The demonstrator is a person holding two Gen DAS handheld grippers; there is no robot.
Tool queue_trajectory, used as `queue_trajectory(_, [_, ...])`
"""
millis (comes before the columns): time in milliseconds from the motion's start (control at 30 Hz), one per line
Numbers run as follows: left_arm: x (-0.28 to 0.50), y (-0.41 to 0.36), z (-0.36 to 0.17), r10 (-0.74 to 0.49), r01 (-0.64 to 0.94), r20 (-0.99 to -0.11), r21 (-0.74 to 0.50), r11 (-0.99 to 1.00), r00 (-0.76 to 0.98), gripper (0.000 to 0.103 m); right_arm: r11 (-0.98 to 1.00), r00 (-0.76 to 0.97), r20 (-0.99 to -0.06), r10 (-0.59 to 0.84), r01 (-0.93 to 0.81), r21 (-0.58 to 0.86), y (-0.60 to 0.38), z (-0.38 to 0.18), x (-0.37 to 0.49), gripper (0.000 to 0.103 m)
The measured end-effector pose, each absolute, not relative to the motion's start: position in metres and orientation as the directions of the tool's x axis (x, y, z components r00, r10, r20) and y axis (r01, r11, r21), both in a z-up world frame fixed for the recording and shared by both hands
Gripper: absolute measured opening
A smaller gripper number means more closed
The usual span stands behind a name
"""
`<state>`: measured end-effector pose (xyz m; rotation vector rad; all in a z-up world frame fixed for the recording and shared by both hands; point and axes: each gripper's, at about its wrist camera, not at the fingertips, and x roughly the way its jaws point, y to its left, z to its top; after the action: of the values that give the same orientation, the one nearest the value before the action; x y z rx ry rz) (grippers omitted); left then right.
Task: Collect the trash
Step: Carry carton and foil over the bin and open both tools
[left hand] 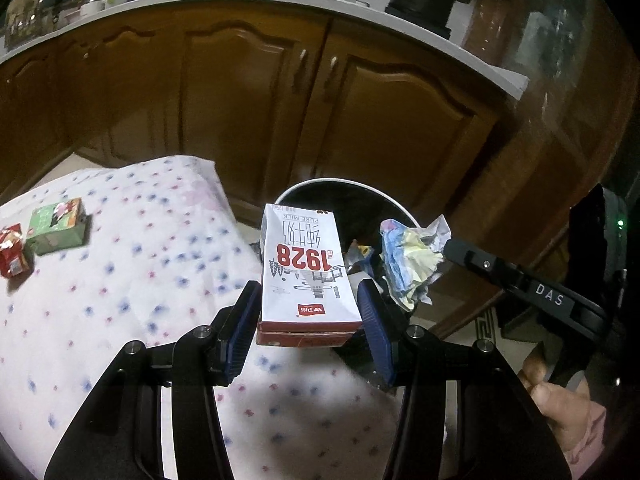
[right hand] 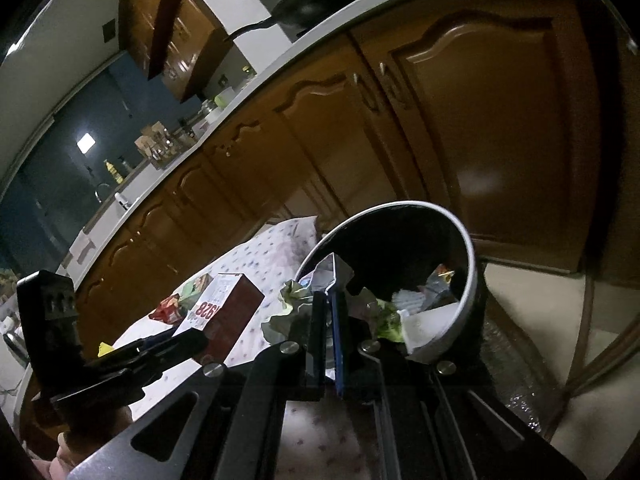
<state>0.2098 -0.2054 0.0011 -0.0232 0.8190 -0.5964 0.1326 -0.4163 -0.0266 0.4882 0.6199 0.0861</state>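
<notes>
A white and red milk carton [left hand: 306,276] marked 1928 is held between the blue pads [left hand: 244,320] of my left gripper [left hand: 308,312], which is shut on its lower end. The carton hangs above the table edge, just in front of the bin [left hand: 396,204]. To its right, my right gripper [left hand: 448,249] is shut on a crumpled wad of paper [left hand: 408,264] by the bin's rim. In the right wrist view the right gripper [right hand: 330,304] pinches that paper [right hand: 290,304] beside the bin [right hand: 472,276], with the milk carton [right hand: 232,308] and left gripper [right hand: 208,334] to its left.
A green carton [left hand: 60,226] and a red packet [left hand: 12,254] lie on the floral tablecloth [left hand: 140,280] at the far left. The black-lined bin holds several scraps [right hand: 424,308]. Wooden cabinets [left hand: 256,100] under a white counter stand behind. A person's hand [left hand: 560,412] holds the right gripper.
</notes>
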Motion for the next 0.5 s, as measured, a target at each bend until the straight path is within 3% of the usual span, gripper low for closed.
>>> queue_trajectory(500, [0.232, -0.249, -0.001, -0.491, 0.525, -0.711, -0.2, 0.827, 0.503, 0.049, 0.896, 0.804, -0.568, 0.175, 0.109, 0.43, -0.437, -0.032, 0.149, 0.003])
